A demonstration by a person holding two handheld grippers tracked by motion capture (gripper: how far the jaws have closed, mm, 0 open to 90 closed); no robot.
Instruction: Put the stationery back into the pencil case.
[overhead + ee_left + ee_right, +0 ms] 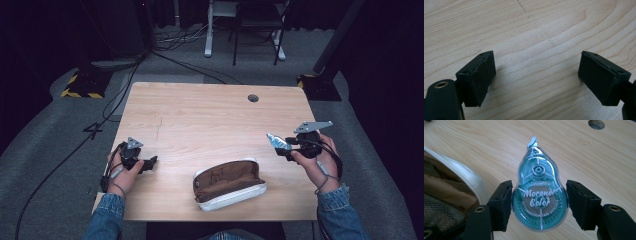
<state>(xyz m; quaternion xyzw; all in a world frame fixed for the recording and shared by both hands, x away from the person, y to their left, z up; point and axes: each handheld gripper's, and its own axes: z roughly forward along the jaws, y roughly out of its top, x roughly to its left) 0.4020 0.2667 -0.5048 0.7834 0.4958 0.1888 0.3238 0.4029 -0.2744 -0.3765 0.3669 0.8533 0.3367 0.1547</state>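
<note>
Correction tape [539,195] pinched flat between the jaws of the right gripper [286,146], held clear above the counter [200,120] near its right edge, tip pointing toward the far side, probably to carry it to or from the open pouch [229,183] lying by the near edge. Left gripper [536,75] low near the left edge with jaws spread wide on nothing, likely just waiting. Pouch contents dark and hard to make out; its mesh lining cut off in the right gripper view.
</note>
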